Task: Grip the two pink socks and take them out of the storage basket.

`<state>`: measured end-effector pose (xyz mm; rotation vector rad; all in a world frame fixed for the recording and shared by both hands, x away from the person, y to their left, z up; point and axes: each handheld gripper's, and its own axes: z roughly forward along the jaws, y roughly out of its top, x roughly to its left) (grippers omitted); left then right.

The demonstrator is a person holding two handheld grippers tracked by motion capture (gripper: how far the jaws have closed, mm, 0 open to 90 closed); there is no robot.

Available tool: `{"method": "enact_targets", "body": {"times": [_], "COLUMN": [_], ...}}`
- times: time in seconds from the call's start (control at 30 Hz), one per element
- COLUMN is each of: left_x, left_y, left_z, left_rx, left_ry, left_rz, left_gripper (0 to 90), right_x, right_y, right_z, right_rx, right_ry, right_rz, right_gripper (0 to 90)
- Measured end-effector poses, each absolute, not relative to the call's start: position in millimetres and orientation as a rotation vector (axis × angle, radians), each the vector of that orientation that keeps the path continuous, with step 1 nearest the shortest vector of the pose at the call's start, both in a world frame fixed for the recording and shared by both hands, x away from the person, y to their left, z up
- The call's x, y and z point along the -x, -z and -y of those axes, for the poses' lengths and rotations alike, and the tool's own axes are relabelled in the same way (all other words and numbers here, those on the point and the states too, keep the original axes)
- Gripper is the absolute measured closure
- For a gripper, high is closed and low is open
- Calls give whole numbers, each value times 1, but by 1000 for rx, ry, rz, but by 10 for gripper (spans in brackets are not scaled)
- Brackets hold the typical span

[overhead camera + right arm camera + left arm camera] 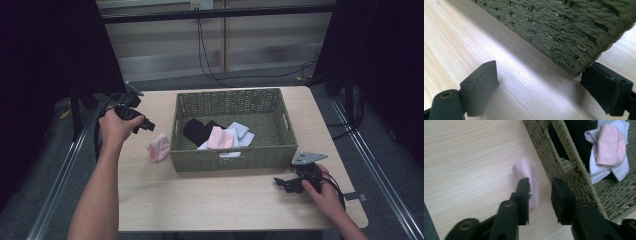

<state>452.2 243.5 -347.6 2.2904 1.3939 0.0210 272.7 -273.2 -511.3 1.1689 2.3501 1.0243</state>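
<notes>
Pink sock [159, 147] at left-centre of the high view, on the surface [210, 200] just beside the woven basket [235, 156]. Left hand-held gripper [150, 126] above it, jaws apart, nothing pinched. Right hand-held gripper [281, 183] lower right, jaws wide. Sock looks light, limp; pinch mid-fold.

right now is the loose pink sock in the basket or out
Out: the pink sock lies on the table just outside the basket's left wall, below the open left gripper.
</notes>
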Motion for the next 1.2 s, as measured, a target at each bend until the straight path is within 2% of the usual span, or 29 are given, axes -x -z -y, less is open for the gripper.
{"method": "enact_targets", "body": {"times": [0.27,0.53,1.2], "left_x": [-449,-449,-452], "left_y": [331,327,339], "left_z": [-226,-190,-126], "left_rx": [-2265,-2296,-2360], "left_ry": [-14,23,64], "left_rz": [-1294,-1191,-1047], "left_gripper": [595,570,501], "right_x": [-273,-273,-272], "right_y": [511,511,511], "right_z": [273,273,273], "right_rx": [-1167,-1168,-1172], "right_ry": [-1025,-1024,-1024], "right_rz": [-2350,-2350,-2350], "right_gripper": [133,132,132]}}
